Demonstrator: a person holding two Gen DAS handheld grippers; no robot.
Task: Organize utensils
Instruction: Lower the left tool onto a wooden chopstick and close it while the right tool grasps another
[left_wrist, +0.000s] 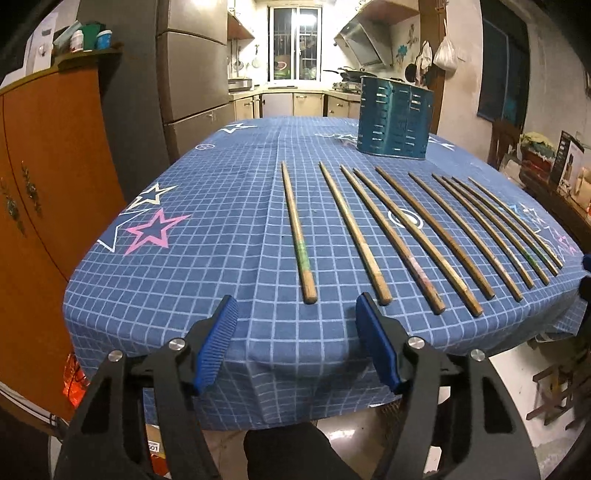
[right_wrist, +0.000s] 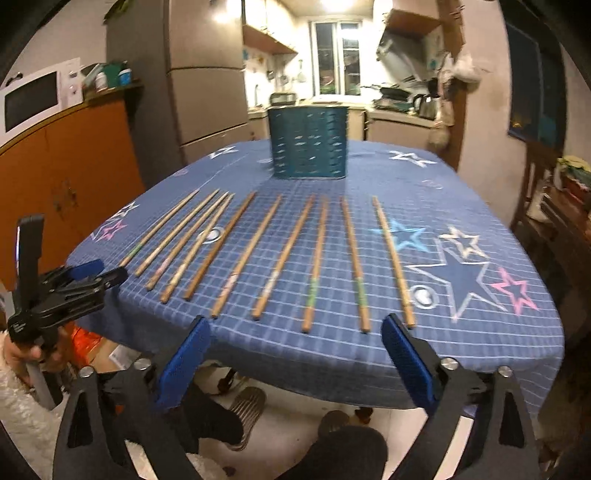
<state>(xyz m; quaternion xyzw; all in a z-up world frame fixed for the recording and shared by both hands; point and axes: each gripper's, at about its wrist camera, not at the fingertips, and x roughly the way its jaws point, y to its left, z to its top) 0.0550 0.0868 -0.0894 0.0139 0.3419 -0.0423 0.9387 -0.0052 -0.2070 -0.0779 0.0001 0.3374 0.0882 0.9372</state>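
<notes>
Hovering at the near edge of the table (left_wrist: 110, 295), we have both grippers empty and nothing yet sorted. Our left gripper (left_wrist: 297, 304) has its blue pads partly apart with only tablecloth showing between them, lined up just short of the butt end of the leftmost chopstick (left_wrist: 297, 230). Our right gripper (right_wrist: 295, 326) stands wider, its pads apart and holding nothing, low over the near edge of the table in front of the butt ends of the sticks on the right of the row. All ten chopsticks (right_wrist: 280, 254) we can count lie flat on the blue checked cloth, side by side in a loose fan, thick ends toward us and tips toward the far side. The teal slotted holder (right_wrist: 308, 142) stands upright beyond the tips, well apart from the sticks; from these views we cannot see into it, though no stick pokes above its rim. We judge the job barely begun: every stick remains to be picked up and dropped into the holder. The first pick looks closest on the left, where we would need to settle the pads on either side of that stick's thick end.
</notes>
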